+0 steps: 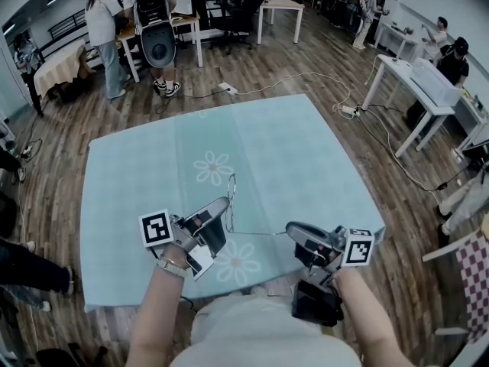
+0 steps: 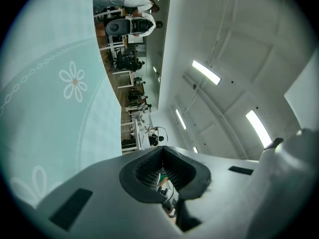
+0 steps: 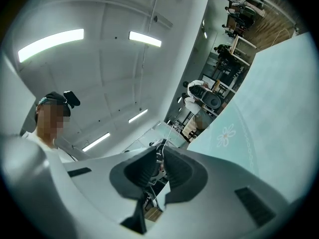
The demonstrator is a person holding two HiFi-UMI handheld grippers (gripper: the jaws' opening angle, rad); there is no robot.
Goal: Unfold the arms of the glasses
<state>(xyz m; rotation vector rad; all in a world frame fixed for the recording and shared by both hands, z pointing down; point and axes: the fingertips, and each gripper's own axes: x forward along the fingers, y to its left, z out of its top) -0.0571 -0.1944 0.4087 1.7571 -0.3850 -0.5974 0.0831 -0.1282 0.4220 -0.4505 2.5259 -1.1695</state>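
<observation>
The left gripper (image 1: pixel 226 203), up-left of the front daisy print (image 1: pixel 235 260) on the blue cloth (image 1: pixel 306 167), has its jaws closed tip to tip, apparently pinching the front frame of the thin wire glasses (image 1: pixel 231 182), which are held over that daisy. The right gripper (image 1: pixel 291 230), right of the daisy, has its jaws all but together, nipping the end of one arm (image 1: pixel 263 234) drawn out sideways from the frame. Recommendation: hold the left grip steady as an anchor and swing the right one in an arc about the hinge rather than pulling straight, since the wire looks easily bent.
</observation>
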